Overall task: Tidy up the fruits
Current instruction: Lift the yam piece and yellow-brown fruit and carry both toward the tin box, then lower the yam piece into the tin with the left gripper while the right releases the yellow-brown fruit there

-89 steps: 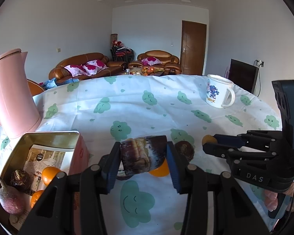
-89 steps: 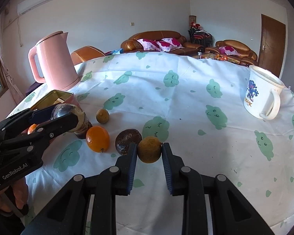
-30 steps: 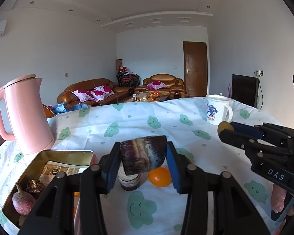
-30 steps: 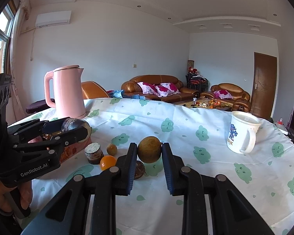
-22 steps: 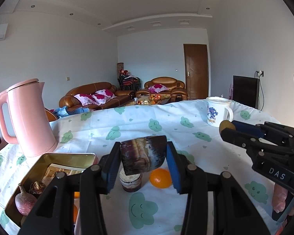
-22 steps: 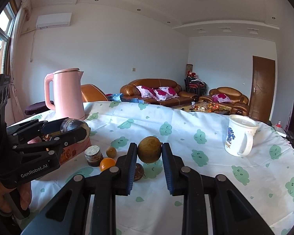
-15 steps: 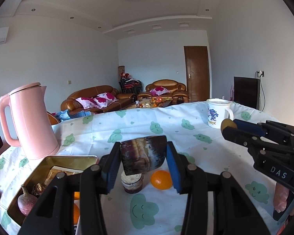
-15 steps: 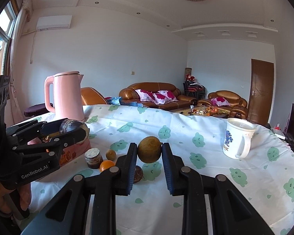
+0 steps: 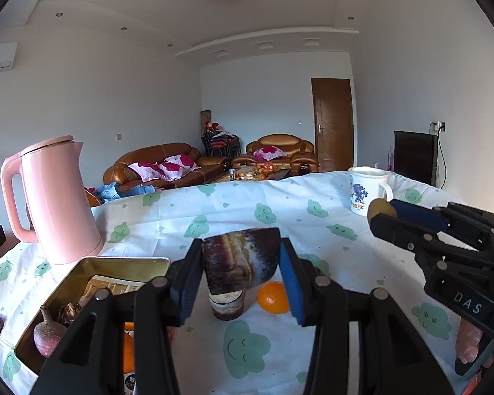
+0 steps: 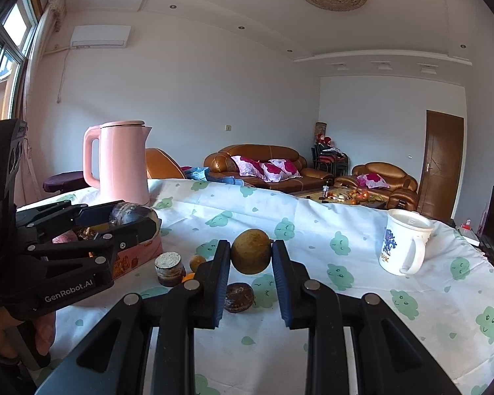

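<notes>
My left gripper point(image 9: 240, 250) is shut on a dark brown chunk point(image 9: 238, 265) with a pale end, held above the tablecloth. The right gripper point(image 10: 251, 249) is shut on a round yellow-brown fruit point(image 10: 250, 256), also in the air. Each gripper shows in the other's view: the left gripper point(image 10: 146, 220) at the left, the right gripper point(image 9: 380, 214) at the right. On the cloth below lie a second brown chunk point(image 9: 227, 306), an orange point(image 9: 273, 298), a dark round fruit point(image 10: 238, 297) and a small yellow fruit point(image 10: 197, 261). An open gold tin point(image 9: 82, 273) at lower left holds a purple root point(image 9: 47, 334) and an orange point(image 9: 127, 345).
A tall pink kettle point(image 9: 54, 197) stands behind the tin at the left. A white printed mug point(image 9: 367, 194) stands at the far right of the round table with its cloud-print cloth point(image 9: 247, 345). A hand point(image 10: 33, 335) grips the left tool. Sofas lie beyond.
Since three seconds ago both grippers have risen off the table with their pieces. Over the last second the views tip up a little and both grips hold.
</notes>
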Motion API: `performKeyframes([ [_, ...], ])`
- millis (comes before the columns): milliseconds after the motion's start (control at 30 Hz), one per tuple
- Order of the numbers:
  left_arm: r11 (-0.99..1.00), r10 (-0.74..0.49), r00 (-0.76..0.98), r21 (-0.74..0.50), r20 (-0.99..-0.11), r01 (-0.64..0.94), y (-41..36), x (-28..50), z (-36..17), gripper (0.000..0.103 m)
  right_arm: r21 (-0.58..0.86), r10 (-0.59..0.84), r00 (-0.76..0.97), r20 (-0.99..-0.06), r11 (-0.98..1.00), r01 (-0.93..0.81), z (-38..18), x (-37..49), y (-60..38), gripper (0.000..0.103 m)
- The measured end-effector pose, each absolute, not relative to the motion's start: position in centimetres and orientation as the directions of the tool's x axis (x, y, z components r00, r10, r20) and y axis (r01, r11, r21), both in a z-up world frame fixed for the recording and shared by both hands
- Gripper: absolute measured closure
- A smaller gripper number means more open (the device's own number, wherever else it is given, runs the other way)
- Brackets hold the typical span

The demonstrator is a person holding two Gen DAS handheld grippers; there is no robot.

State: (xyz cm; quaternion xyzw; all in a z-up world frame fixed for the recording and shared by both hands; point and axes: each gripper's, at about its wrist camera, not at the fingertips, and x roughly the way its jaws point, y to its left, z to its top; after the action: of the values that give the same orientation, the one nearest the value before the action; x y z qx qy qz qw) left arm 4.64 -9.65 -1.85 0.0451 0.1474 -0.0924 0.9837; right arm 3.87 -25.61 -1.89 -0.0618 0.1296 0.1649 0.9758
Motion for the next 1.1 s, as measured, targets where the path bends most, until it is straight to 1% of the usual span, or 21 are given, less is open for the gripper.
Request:
performKeyframes([
  [267, 0.98, -0.168, 0.938, 0.049, -0.304, 0.191, -8.9, 4.5, -1.9, 0.056, -0.087, 0.328, 0.902, -0.281, 0.927, -0.364, -2.0, 3.7, -24.1, 0.075],
  [1100, 0.994, -0.103, 0.941, -0.008, -0.324, 0.106, -3.6, 3.9, -2.1, 0.056, -0.126, 0.433, 0.843, -0.318, 0.862, -0.491, -1.9, 3.6, -17.8, 0.075],
])
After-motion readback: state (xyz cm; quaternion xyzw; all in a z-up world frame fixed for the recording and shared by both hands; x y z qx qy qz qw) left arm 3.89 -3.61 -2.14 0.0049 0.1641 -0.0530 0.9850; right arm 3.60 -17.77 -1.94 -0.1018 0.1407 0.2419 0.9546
